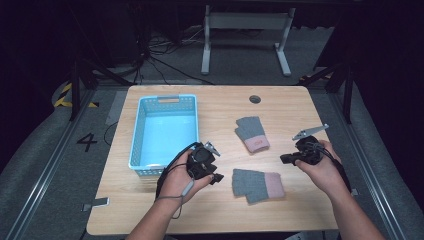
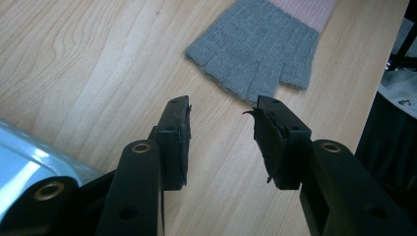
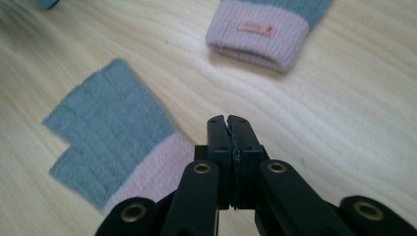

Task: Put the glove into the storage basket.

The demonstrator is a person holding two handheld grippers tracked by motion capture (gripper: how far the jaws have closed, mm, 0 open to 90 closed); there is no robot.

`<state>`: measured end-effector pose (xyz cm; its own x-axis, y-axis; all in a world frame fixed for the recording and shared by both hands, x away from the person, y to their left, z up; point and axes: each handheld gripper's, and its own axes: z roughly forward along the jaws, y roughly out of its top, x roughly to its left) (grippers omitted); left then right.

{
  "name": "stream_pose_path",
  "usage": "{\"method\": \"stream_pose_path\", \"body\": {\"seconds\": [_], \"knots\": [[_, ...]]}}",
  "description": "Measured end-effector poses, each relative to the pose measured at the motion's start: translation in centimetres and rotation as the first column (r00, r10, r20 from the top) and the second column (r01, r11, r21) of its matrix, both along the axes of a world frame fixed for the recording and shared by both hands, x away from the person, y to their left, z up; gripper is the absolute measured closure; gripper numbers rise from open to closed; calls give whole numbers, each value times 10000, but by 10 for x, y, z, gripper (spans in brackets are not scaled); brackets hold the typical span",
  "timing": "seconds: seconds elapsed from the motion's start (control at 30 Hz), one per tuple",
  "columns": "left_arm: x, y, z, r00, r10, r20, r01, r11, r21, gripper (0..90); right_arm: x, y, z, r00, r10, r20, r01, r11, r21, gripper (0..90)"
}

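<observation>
Wooden desk (image 1: 215, 100), two grey fingerless gloves with pink cuffs on its right half. Near glove (image 1: 257, 184) lies flat close to the front edge, fingers pointing left, cuff to the right. Far glove (image 1: 252, 133) sits further back toward the desk's middle, cuff toward the front, small label on the cuff.

Left gripper (image 1: 216, 176) held just left of the near glove, a little apart from it. In the left gripper view its jaws stand about half open, nothing between them, bare wood under the gap; the near glove's (image 2: 258, 46) finger ends lie just ahead of the tips, not touching.

Right gripper (image 1: 285, 159) held above the desk toward the right edge, tips pointing left, to the right of both gloves. In the right gripper view its jaws are pressed together, nothing pinched; the near glove's (image 3: 115, 142) cuff sits just left of them, the far glove's (image 3: 260, 32) cuff beyond.

Light blue basket (image 1: 137, 142) on the left half, its near corner beside the left hand (image 1: 180, 182).
</observation>
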<state>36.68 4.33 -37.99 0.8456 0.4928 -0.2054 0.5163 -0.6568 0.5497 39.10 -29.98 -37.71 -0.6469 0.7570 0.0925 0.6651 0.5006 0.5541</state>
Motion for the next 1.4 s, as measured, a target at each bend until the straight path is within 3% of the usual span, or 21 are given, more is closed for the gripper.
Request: {"method": "stream_pose_path", "body": {"seconds": [0.2, 0.4, 0.77, 1.13, 1.4], "knots": [[-1, 8, 1, 9998, 181, 24, -180, 9998, -19, 584, 20, 12, 3, 9997, -256, -4, 256, 9996, -92, 790], [-3, 16, 2, 9991, 413, 21, -413, 9991, -75, 583, 44, 22, -1, 9970, -756, -142, 758, 9970, 145, 699], [-5, 25, 1, 9979, 648, 13, -648, 9979, -35, 581, 86, 49, -6, 9912, -1310, -170, 1316, 9905, 387, 613], [-5, 29, 2, 9972, 743, 12, -743, 9972, -119, 579, 122, 68, -22, 9825, -1804, -460, 1804, 9836, -46, 551], [-4, 31, 2, 9968, 797, 30, -796, 9967, -174, 575, 137, 81, -37, 9777, -1984, -682, 1944, 9790, -610, 537]]}}
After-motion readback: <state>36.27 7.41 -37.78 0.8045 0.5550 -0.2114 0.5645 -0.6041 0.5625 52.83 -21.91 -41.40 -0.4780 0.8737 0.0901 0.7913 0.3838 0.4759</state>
